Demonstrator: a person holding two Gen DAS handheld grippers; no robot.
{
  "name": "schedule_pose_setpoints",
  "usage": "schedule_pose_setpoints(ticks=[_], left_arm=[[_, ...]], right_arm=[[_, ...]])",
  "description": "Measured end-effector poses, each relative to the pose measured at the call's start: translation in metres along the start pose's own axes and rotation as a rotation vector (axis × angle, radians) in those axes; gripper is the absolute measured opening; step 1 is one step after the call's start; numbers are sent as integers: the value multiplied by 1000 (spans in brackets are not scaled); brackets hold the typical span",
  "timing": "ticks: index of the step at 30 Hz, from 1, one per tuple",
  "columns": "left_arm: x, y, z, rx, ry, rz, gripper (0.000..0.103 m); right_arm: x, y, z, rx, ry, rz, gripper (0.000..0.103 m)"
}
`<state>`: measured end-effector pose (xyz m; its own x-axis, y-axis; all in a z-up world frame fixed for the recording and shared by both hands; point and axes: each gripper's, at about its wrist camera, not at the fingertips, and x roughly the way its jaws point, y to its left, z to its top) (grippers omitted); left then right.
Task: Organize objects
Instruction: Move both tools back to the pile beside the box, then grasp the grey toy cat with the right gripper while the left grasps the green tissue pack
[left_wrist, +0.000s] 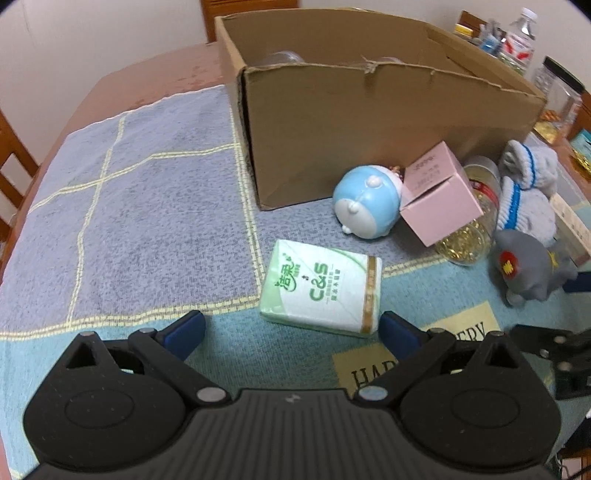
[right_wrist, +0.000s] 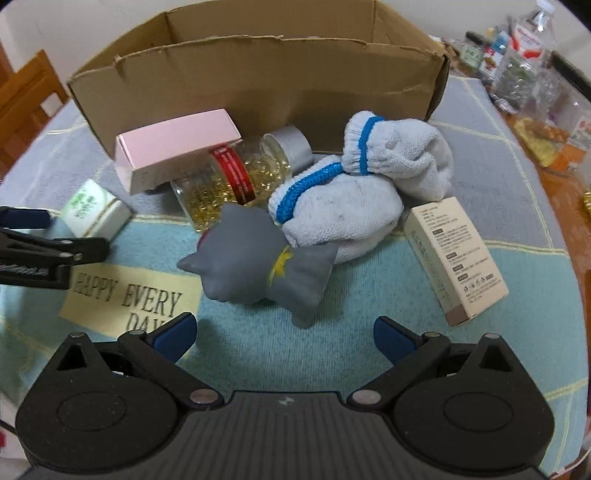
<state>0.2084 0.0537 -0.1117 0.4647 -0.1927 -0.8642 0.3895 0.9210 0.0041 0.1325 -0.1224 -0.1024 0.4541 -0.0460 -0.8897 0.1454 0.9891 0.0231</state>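
A large open cardboard box (right_wrist: 258, 74) stands at the back of a cloth-covered worktop (left_wrist: 129, 221), with loose things scattered just in front of it. Rolled white socks with blue bands (right_wrist: 351, 192) lie against the box; soft and light, they would squash under any grip. Beside them a clear capsule bottle (right_wrist: 229, 177) lies on its side under a pink carton (right_wrist: 173, 147); it looks hard, smooth and likely to roll. A grey cat figure (right_wrist: 258, 258) lies nearest the right tongs (right_wrist: 284, 336), whose jaws stand wide apart and empty; its rubbery-looking body seems best taken across the middle. A green tissue pack (left_wrist: 321, 288) lies flat just ahead of the left tongs (left_wrist: 291, 328), also spread apart and empty; soft and light, it suits a pinch across its narrow width.
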Motion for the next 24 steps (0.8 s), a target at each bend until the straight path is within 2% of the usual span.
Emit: schedule_pose_setpoints(ticks=[2,14,17,21,24], left_arm=[[0,1,0,20,-4,-23,100],[4,2,3,83,-41,-106,100],[5,-2,4,100,-50,-125,96],[4,-11,4,153,-78,-117,78],[5,-13,6,177,-90,-126,76]], right_arm=[[3,8,0,-10,-3,-35,103],[13,24,10,78,-41,-79,103],[14,24,10,76,-46,-79,103],[14,25,7,66,-63,-77,103],[14,25,7,68,-62,-77,103]])
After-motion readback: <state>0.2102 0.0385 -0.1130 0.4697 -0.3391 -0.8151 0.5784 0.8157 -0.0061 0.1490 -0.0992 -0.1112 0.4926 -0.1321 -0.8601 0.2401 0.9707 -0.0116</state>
